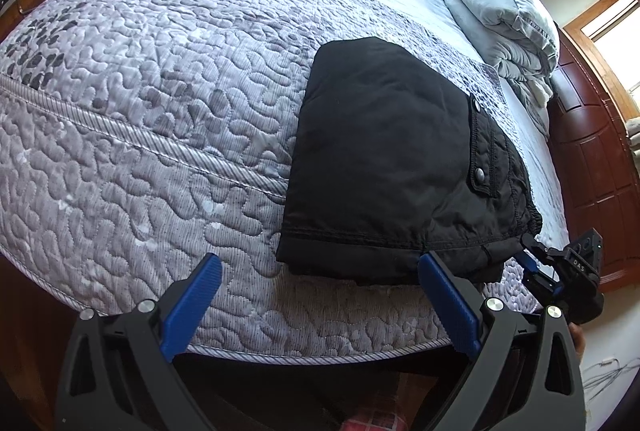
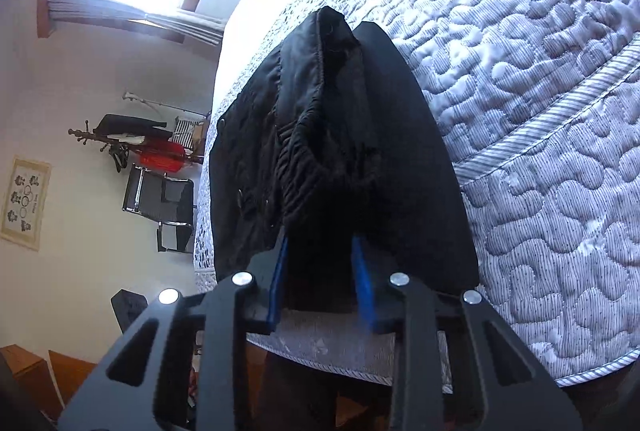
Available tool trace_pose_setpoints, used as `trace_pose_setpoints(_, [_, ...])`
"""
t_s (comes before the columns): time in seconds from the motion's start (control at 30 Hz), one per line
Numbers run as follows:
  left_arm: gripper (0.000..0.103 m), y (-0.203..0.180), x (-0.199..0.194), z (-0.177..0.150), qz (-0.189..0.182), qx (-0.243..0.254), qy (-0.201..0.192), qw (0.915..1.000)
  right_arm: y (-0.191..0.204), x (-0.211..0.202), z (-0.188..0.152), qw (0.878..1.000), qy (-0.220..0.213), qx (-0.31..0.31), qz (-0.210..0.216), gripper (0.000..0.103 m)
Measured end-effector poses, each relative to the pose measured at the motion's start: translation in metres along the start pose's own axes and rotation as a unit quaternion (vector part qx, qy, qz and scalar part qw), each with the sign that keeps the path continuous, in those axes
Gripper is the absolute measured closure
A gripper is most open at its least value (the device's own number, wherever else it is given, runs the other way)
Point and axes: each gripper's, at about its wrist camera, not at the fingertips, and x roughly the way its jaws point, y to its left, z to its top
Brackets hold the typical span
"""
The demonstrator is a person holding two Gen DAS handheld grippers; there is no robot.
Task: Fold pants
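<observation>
Black pants [image 1: 384, 155] lie folded into a compact rectangle on the quilted grey bed [image 1: 140, 111], near its front edge. A snap pocket and the elastic waistband face right. My left gripper [image 1: 320, 263] is open and empty, just in front of the pants' near hem, its right finger touching the fabric edge. My right gripper [image 1: 532, 255] shows at the pants' right front corner. In the right wrist view the right gripper [image 2: 320, 243] is shut on the thick waistband end of the pants [image 2: 332, 135], the cloth filling the gap between the blue pads.
Folded grey bedding [image 1: 504, 19] sits at the bed's far right, by a dark wooden headboard [image 1: 592, 159]. The bed edge [image 1: 320, 351] runs just below my left gripper. A chair [image 2: 164, 203] and coat rack [image 2: 132, 147] stand across the room.
</observation>
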Motion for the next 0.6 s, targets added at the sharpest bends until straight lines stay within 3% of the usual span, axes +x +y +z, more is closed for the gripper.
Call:
trace_pose_setpoints(0.33, [0.004,-0.002,0.005,0.001,0.001,0.007,0.004,1.0,-0.024,0.009,-0.004,1.0,0.013,0.018,-0.001,0.073])
trace_pose_setpoints(0.5, [0.004,-0.002,0.002,0.007,0.003,0.01,-0.001,0.9999,-0.013,0.003,0.0,1.0,0.012,0.002,-0.011,0.066])
trace_pose_setpoints(0.6, [0.004,-0.003,0.0,0.01,0.008,0.017,-0.007,0.9998,-0.014,-0.007,0.002,1.0,0.002,0.003,-0.008,0.056])
